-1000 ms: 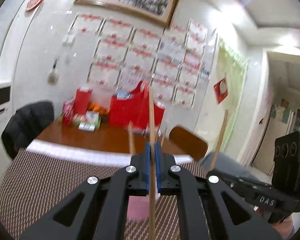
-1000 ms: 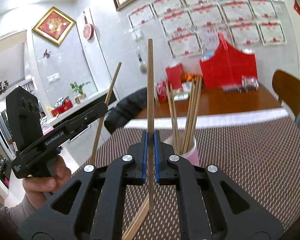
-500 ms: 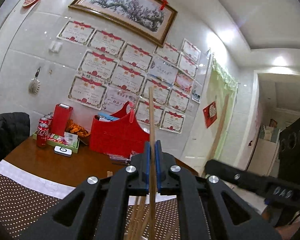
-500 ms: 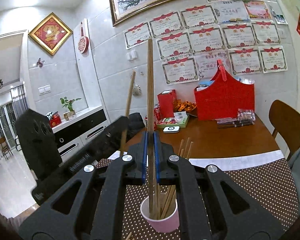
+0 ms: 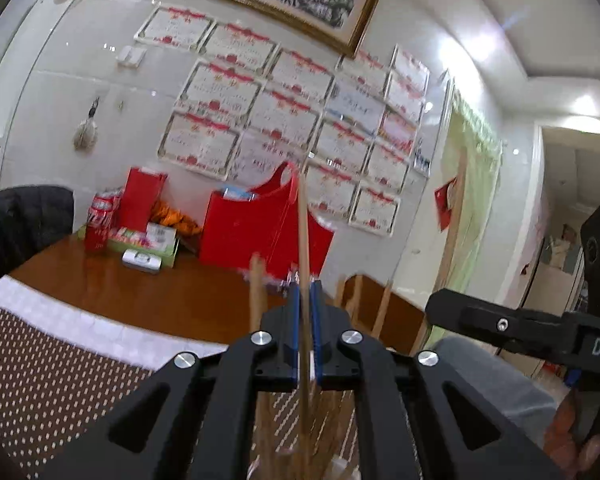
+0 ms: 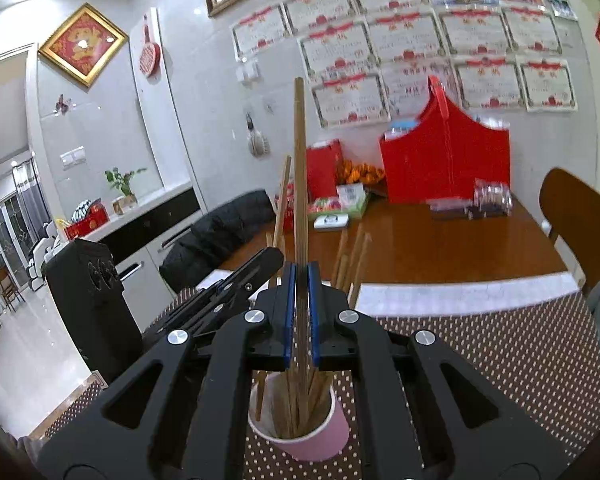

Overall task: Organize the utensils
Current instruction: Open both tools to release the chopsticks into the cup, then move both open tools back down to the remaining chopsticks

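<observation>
My right gripper is shut on an upright wooden chopstick whose lower end reaches into a pink paper cup holding several chopsticks. My left gripper is shut on another upright chopstick, its lower end going down among the chopsticks in the same cup, which is mostly hidden below the jaws. The left gripper shows in the right wrist view, just left of the cup. The right gripper shows in the left wrist view.
The cup stands on a brown dotted tablecloth. Behind it the wooden table carries a red basket, cans, boxes and snacks. A wooden chair stands at the right, a black jacket on a chair at the left.
Both grippers have come down over the cup with their chopsticks. The chopstick ends now stand inside the cup, and the left gripper has closed in beside the right one.
</observation>
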A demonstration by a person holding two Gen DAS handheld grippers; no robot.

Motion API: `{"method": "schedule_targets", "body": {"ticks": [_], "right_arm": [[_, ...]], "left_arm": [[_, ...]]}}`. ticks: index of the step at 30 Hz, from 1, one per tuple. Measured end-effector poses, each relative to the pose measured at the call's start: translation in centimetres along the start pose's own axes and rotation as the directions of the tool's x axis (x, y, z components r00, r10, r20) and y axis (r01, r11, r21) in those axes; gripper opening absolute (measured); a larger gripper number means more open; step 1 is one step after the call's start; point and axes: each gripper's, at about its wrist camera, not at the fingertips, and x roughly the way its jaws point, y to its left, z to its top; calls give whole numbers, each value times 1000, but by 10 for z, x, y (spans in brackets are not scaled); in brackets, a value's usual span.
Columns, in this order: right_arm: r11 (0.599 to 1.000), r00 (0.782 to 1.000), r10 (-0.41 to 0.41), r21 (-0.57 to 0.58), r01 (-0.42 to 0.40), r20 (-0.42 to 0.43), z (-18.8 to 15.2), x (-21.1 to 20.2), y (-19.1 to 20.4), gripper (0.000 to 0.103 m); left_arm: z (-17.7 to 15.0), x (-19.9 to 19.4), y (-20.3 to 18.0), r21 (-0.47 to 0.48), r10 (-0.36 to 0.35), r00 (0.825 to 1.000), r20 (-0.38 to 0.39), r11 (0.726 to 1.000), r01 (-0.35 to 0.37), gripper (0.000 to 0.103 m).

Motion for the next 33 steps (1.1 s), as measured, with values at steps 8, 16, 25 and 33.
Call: {"method": "schedule_targets", "body": {"ticks": [8, 16, 25, 33], "right_arm": [[993, 998, 0, 116, -7, 65, -10, -31, -17, 97], [987, 996, -75, 147, 67, 53, -13, -61, -9, 97], [980, 993, -110, 170, 102, 40, -33, -105, 4, 97], [979, 991, -133, 159, 131, 3, -58, -142, 15, 97]], "left_arm": [[17, -57, -6, 80, 95, 995, 25, 992, -97, 84], [36, -111, -23, 166, 228, 973, -28, 961, -220, 89], [33, -171, -35, 213, 319, 946, -62, 930, -300, 89], [20, -212, -37, 202, 348, 931, -110, 925, -322, 89]]}}
